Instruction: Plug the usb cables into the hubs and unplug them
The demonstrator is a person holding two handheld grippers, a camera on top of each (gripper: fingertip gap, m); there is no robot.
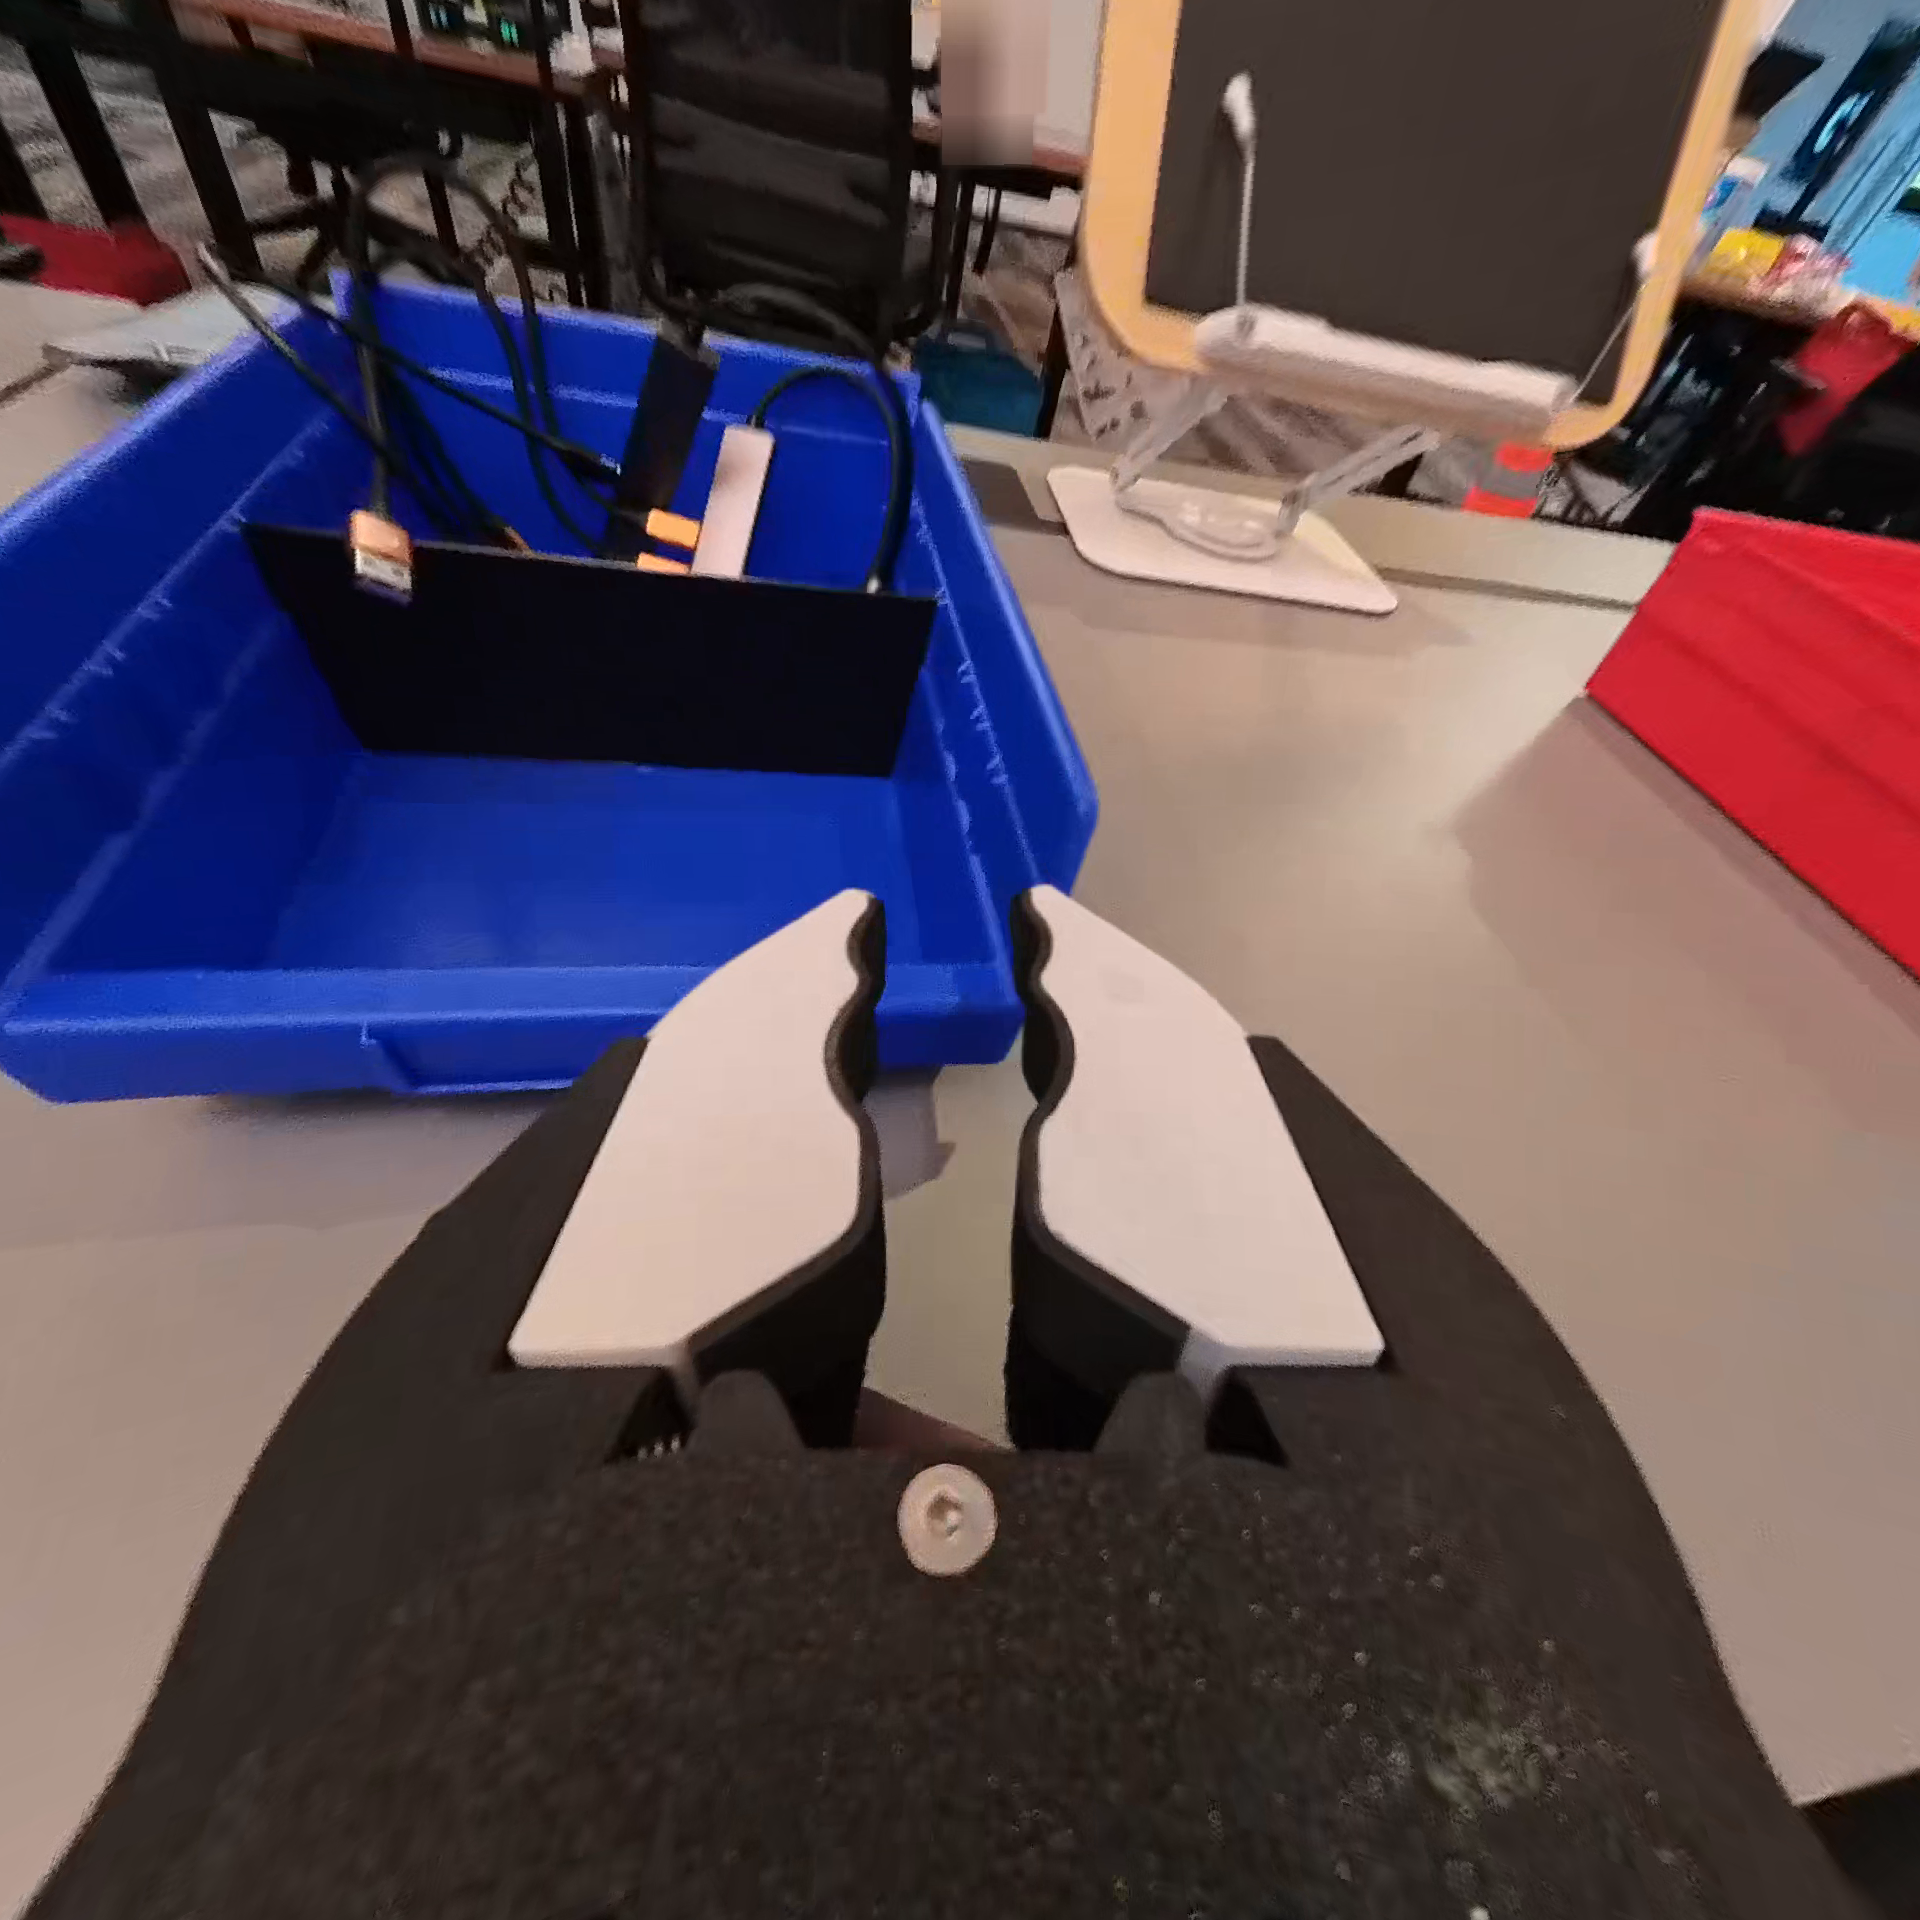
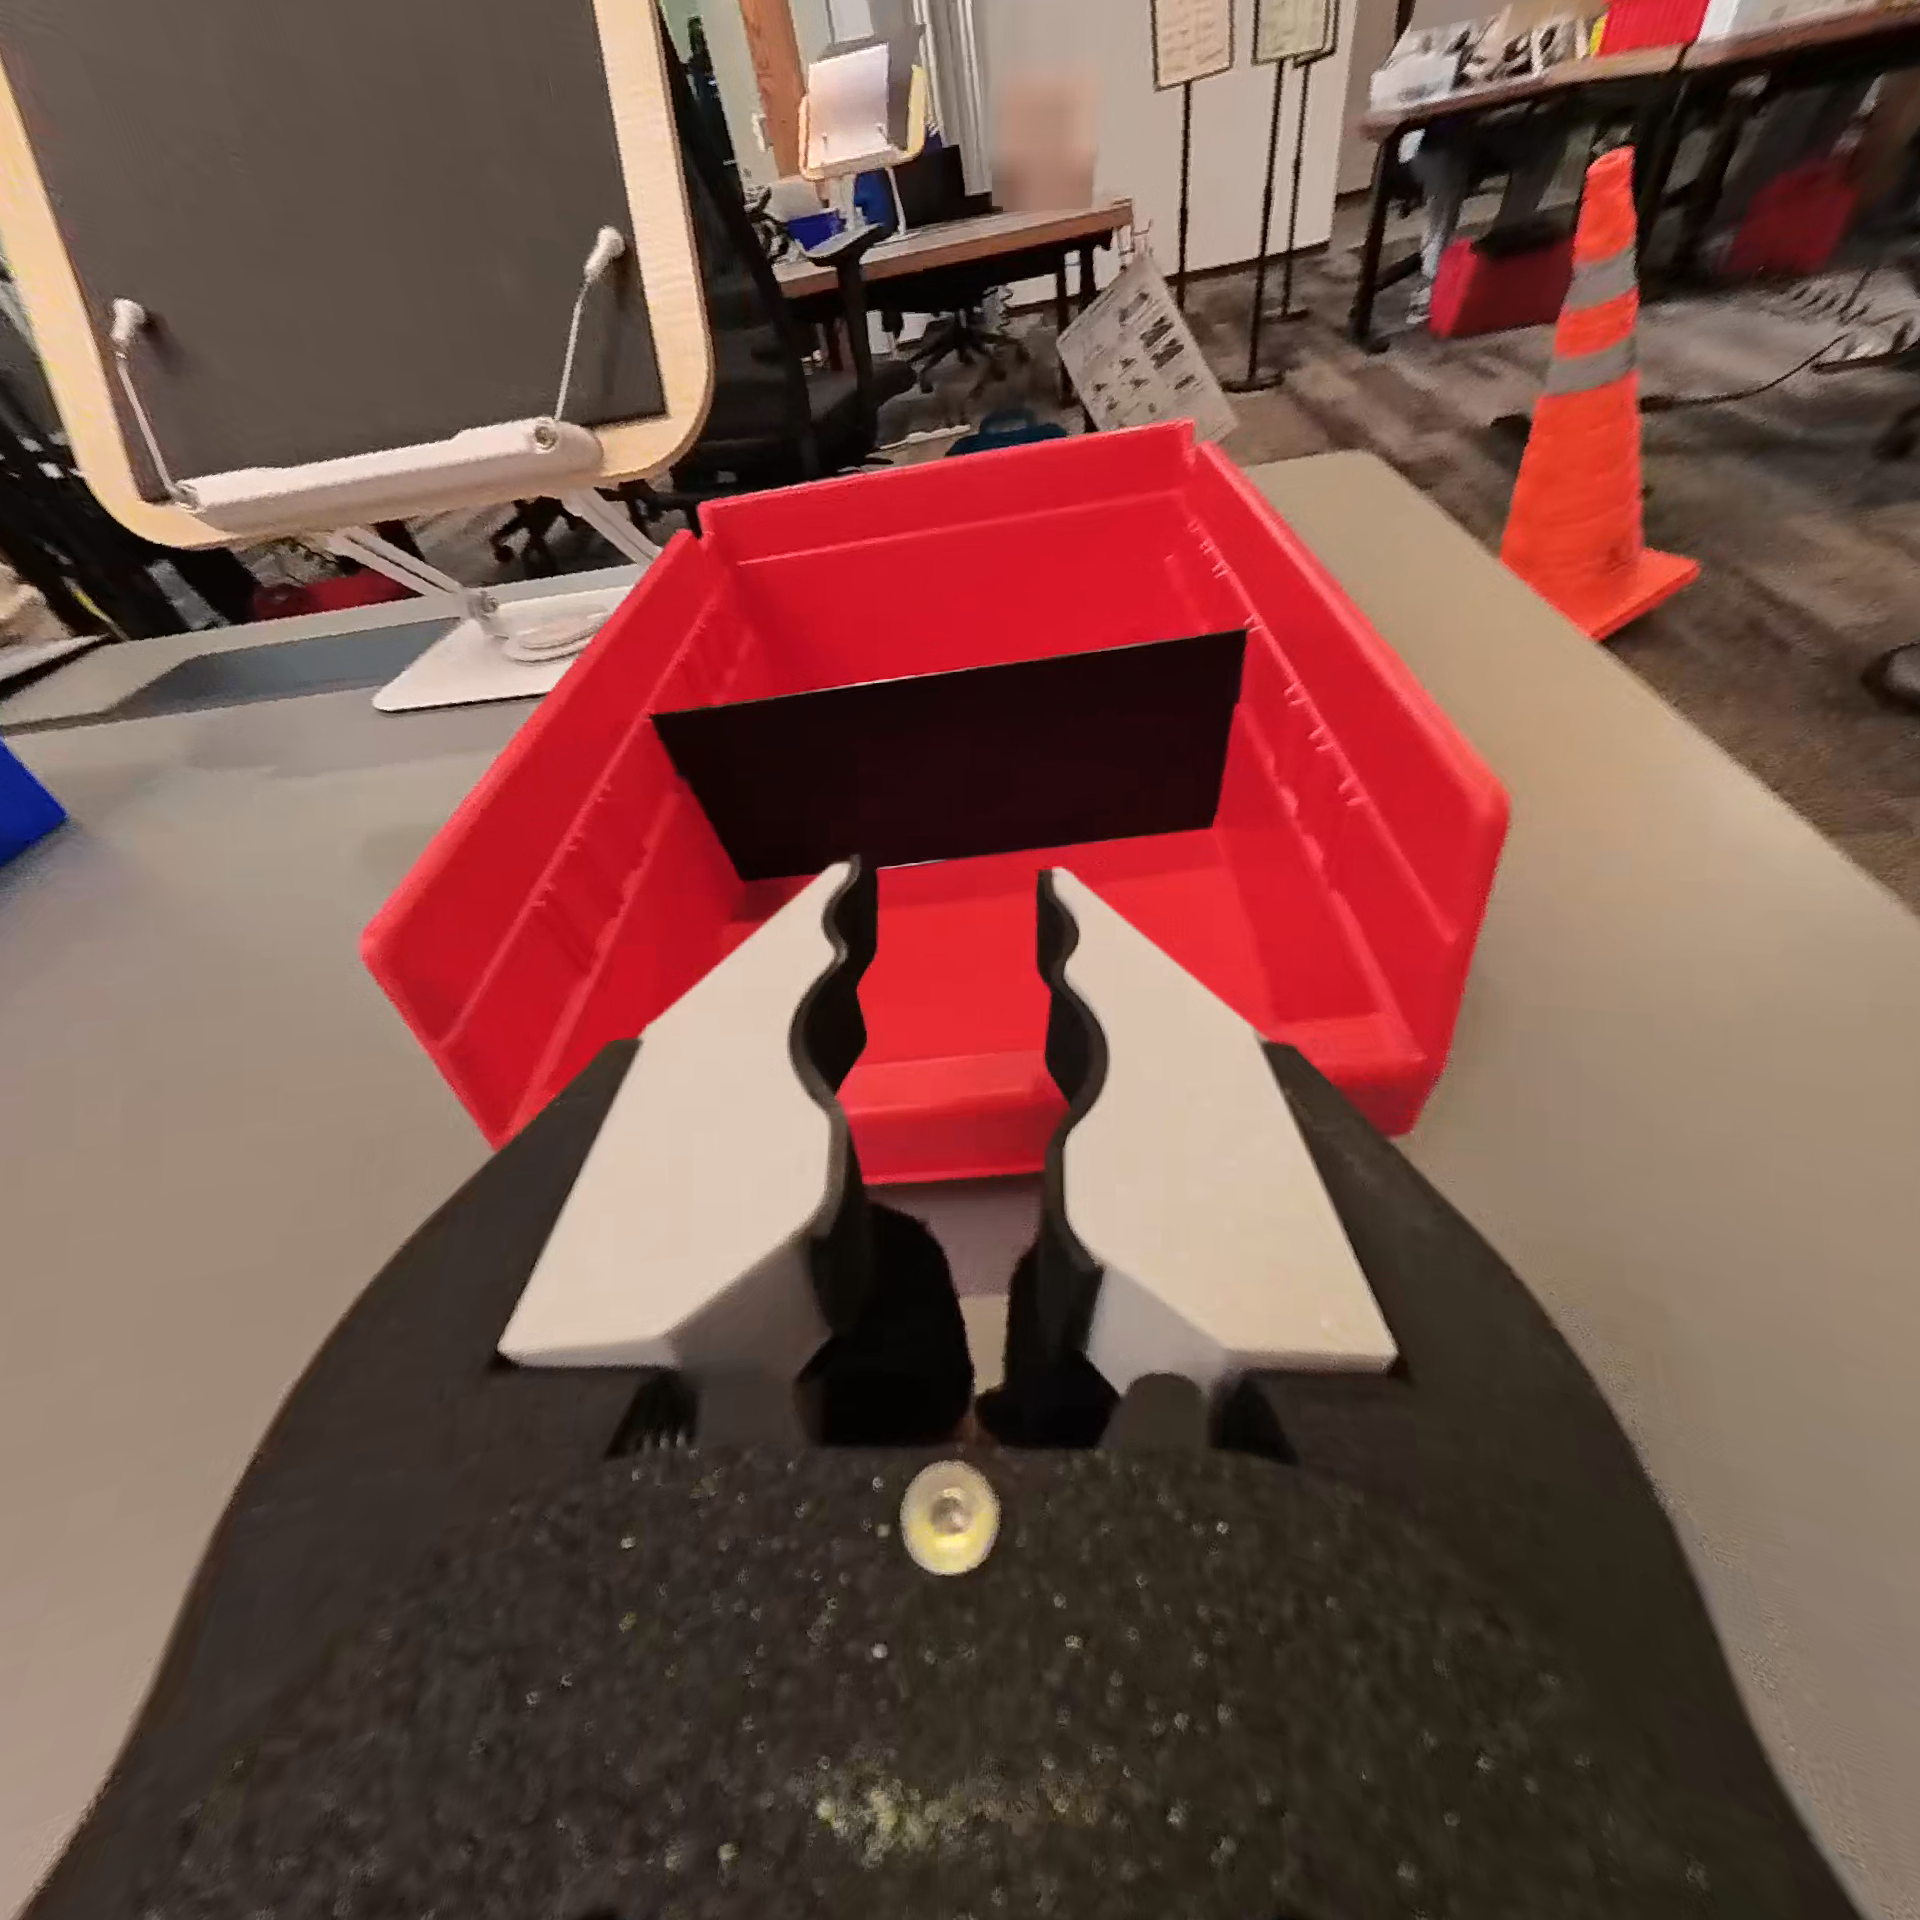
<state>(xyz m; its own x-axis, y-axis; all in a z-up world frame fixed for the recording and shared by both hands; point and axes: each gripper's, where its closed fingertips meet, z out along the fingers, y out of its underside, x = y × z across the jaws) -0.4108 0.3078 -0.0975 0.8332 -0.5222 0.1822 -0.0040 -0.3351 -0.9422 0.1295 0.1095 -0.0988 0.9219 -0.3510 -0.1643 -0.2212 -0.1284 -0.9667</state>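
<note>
Fingers of the left hand-held gripper (image 1: 948, 920) stand apart and empty, hovering over the near lip of a blue bin (image 1: 520, 1029) on the grey surface (image 1: 1299, 831). A black divider (image 1: 623, 675) splits that bin; its near half is bare, while behind the divider lie cables (image 1: 883, 436) and slim hubs (image 1: 743, 499), probably light, the cables limp and best pinched at their stiff plugs (image 1: 382, 551). The right hand-held gripper (image 2: 951, 883) is likewise spread and holds nothing, above the front of a red bin (image 2: 1351, 790) with its own divider (image 2: 956, 758); both its halves look bare. Beyond stands a framed board (image 2: 343, 208).
</note>
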